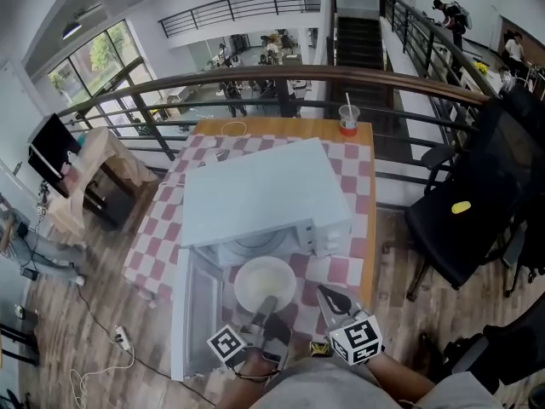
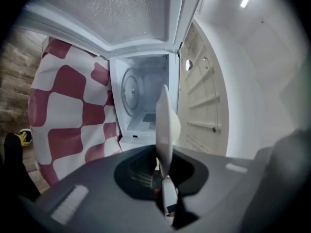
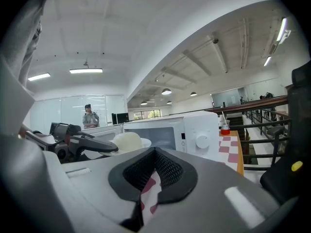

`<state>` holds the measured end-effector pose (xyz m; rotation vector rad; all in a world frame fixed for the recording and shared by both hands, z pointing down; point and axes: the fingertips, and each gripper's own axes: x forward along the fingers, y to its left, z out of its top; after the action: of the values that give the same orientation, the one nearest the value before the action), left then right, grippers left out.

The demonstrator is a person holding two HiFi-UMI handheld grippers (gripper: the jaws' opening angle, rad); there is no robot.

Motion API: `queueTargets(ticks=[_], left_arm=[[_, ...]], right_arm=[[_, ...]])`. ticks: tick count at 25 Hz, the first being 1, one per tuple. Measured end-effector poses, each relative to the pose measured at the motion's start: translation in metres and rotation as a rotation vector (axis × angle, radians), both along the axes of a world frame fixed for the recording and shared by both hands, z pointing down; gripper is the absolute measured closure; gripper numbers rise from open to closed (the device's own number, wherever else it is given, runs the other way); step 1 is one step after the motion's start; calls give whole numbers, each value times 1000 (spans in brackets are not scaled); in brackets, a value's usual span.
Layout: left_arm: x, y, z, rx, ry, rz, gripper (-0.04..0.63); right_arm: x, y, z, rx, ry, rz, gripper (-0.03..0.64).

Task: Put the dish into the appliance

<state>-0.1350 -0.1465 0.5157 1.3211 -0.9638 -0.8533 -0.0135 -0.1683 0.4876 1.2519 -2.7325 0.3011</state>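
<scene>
A white microwave (image 1: 255,190) stands on the red-and-white checked table (image 1: 362,164), its door (image 1: 194,313) swung open toward me on the left. The cavity with its round turntable (image 2: 133,89) lies straight ahead in the left gripper view. My left gripper (image 1: 267,303) is shut on the near rim of a white dish (image 1: 266,284), which hangs just in front of the opening. In the left gripper view the dish (image 2: 165,123) shows edge-on between the jaws. My right gripper (image 1: 324,292) hovers beside the dish on its right, shut and empty. The right gripper view shows the dish (image 3: 127,142) and the microwave's knob panel (image 3: 201,140).
A cup with a red drink and straw (image 1: 348,119) stands at the table's far edge behind the microwave. A black office chair (image 1: 464,211) sits to the right of the table, and a metal railing (image 1: 255,79) runs behind it. A person (image 3: 90,116) stands far off.
</scene>
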Motion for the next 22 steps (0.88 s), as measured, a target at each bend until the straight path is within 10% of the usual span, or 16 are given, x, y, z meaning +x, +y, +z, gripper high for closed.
queueTargets(ticks=[22], left_arm=[[-19,-41,37,-65,-44,-86,554]], right_arm=[[-10,-13,17,-28,-10,-82,617]])
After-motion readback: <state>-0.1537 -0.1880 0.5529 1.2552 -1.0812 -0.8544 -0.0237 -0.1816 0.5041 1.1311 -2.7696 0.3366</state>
